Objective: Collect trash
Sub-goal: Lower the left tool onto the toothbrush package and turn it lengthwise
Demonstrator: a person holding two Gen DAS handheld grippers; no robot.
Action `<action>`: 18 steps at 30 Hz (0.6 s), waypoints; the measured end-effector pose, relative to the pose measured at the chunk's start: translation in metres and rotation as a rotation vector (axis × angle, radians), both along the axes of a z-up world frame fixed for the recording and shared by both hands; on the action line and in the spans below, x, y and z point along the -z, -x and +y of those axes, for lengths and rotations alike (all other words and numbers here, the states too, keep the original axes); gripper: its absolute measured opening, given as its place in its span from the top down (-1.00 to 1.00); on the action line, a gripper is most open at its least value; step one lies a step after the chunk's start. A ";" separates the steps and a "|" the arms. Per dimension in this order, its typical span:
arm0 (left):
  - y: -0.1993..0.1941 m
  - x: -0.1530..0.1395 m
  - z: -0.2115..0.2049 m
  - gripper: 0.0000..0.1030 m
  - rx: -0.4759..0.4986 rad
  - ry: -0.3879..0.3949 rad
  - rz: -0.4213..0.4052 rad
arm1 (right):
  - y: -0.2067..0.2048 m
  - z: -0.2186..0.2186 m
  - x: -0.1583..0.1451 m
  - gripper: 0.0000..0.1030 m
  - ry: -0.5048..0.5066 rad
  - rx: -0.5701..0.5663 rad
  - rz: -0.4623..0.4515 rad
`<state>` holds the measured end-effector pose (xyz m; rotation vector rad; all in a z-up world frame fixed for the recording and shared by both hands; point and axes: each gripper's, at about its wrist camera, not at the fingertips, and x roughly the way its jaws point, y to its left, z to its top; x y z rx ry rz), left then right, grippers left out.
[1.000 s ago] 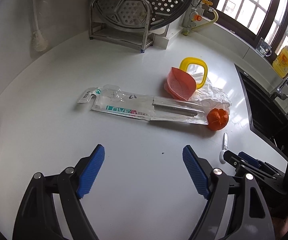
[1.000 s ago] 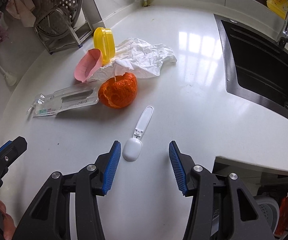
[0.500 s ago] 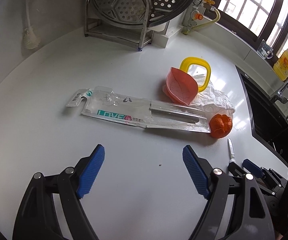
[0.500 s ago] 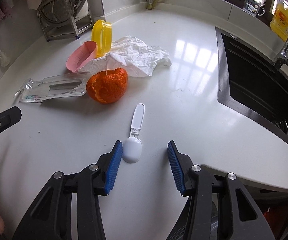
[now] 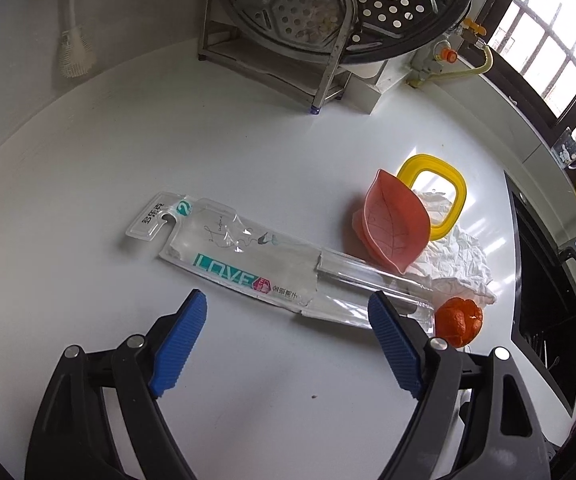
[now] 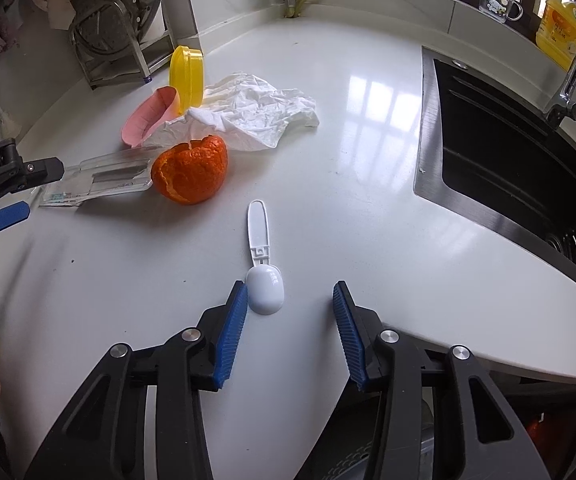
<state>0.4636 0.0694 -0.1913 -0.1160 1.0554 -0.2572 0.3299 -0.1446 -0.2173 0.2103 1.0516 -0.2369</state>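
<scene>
Our left gripper (image 5: 288,344) tilts steeply down, jaws spread and opening over bare white counter (image 5: 247,152), the clear wrapper (image 5: 271,268) at twelve o'clock. Our right gripper (image 6: 290,320), also tilted down, spreads around the spoon (image 6: 263,272), unpinched; orange peel (image 6: 189,170) at eleven.

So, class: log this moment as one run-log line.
left gripper: open, above clear package | right gripper: open, white spoon between jaws | orange peel: untouched

On the white surface (image 6: 368,152) I count one orange peel (image 6: 189,170), one crumpled paper towel (image 6: 255,114), one clear plastic package (image 5: 271,266), one white spoon (image 6: 261,264), one pink leaf-shaped dish (image 5: 394,220), one yellow lid (image 5: 458,196), and two grippers: left gripper (image 5: 288,344), right gripper (image 6: 290,328).
</scene>
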 end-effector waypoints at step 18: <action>-0.021 0.020 -0.040 -0.58 0.134 -0.179 -0.011 | 0.000 0.003 0.001 0.16 -0.017 -0.009 -0.002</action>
